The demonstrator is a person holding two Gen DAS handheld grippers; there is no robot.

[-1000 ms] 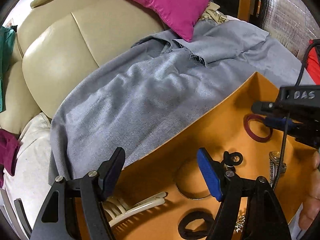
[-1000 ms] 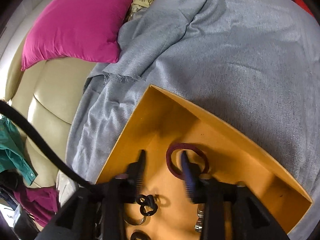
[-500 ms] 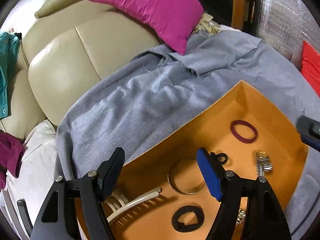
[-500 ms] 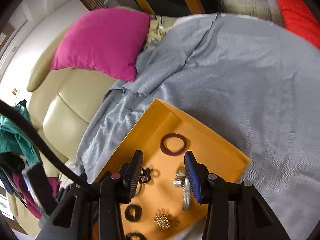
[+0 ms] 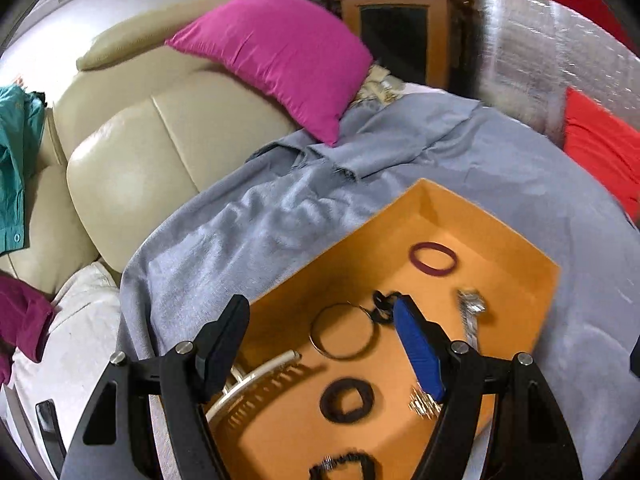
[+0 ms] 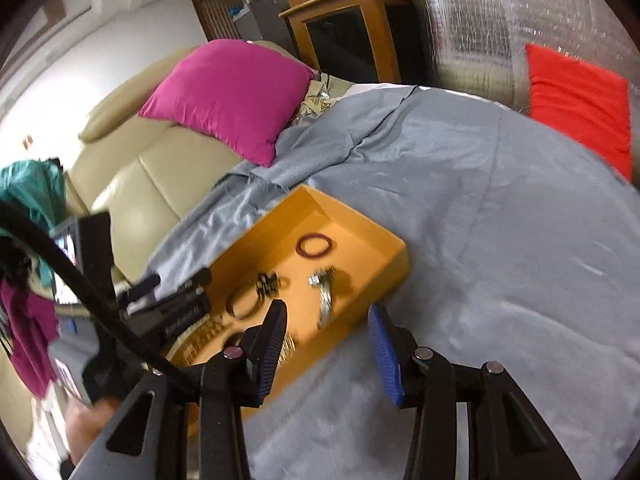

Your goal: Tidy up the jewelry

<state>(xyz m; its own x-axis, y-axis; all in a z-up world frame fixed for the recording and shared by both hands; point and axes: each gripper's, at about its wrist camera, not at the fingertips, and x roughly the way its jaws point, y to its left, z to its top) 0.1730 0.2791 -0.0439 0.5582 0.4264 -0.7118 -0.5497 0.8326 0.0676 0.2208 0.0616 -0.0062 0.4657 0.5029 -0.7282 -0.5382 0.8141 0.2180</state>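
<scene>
An orange tray (image 5: 548, 300) lies on a grey cloth (image 5: 248, 232). In it are a maroon band (image 5: 434, 259) at the far corner, a silver watch (image 5: 472, 312), a thin hoop (image 5: 344, 332), small black rings (image 5: 383, 307), a black scrunchie (image 5: 347, 400), a white claw clip (image 5: 260, 370) and a sparkly brooch (image 5: 422, 404). My left gripper (image 5: 322, 308) hangs open above the tray's near half, holding nothing. My right gripper (image 6: 326, 312) is open and empty too, above the tray's (image 6: 394, 264) near right edge, well back from the maroon band (image 6: 314, 246) and watch (image 6: 325, 292).
The cloth covers a beige leather sofa (image 5: 132, 152). A pink cushion (image 5: 280, 68) leans at the back and a red cushion (image 6: 576, 100) sits at the right. Behind stands a wooden cabinet (image 6: 348, 32). A teal garment (image 5: 16, 128) hangs at the left.
Both grippers have risen and drawn back from the tray. The right one has pulled away from the maroon band, which stays in the far corner. The whole tray shows now.
</scene>
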